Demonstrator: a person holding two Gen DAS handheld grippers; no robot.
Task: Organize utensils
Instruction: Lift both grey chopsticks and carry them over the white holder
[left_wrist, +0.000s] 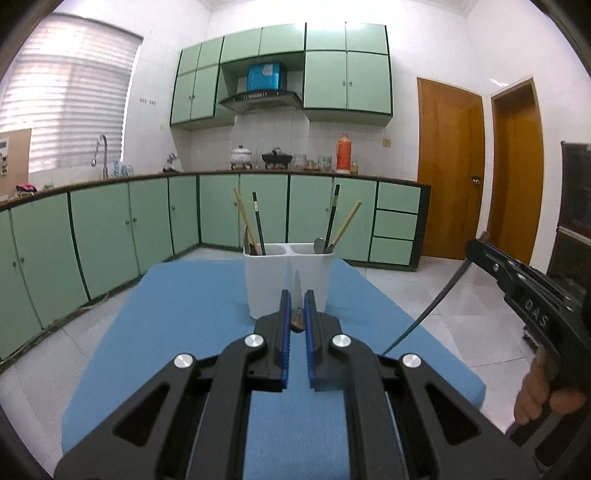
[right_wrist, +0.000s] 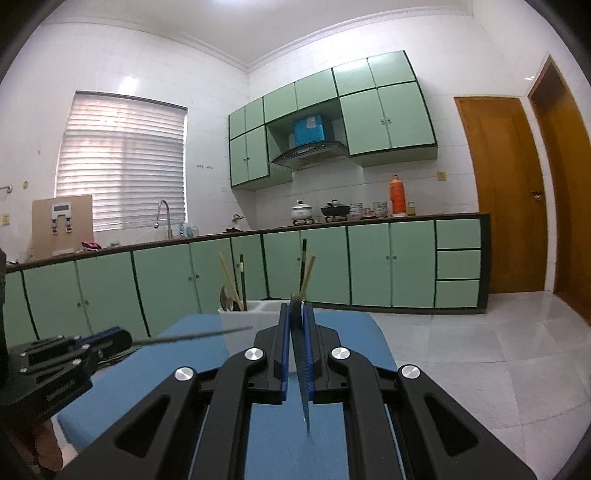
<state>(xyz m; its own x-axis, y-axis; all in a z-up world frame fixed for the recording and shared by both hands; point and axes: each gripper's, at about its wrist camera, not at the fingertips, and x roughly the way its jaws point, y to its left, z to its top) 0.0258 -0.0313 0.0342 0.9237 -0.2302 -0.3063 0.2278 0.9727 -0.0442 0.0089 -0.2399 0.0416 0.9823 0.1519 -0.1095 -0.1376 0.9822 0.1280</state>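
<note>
A white two-compartment utensil holder stands at the far end of a blue-topped table. Chopsticks and spoons stick out of both compartments. My left gripper is shut on a table knife, its blade pointing toward the holder. In the right wrist view the holder is partly hidden behind my right gripper, which is shut on a dark chopstick that slants back toward the camera. The right gripper also shows at the right of the left wrist view, the chopstick hanging down from it.
Green kitchen cabinets and a counter with pots and an orange flask run behind the table. Two wooden doors are at the right. White tiled floor lies right of the table.
</note>
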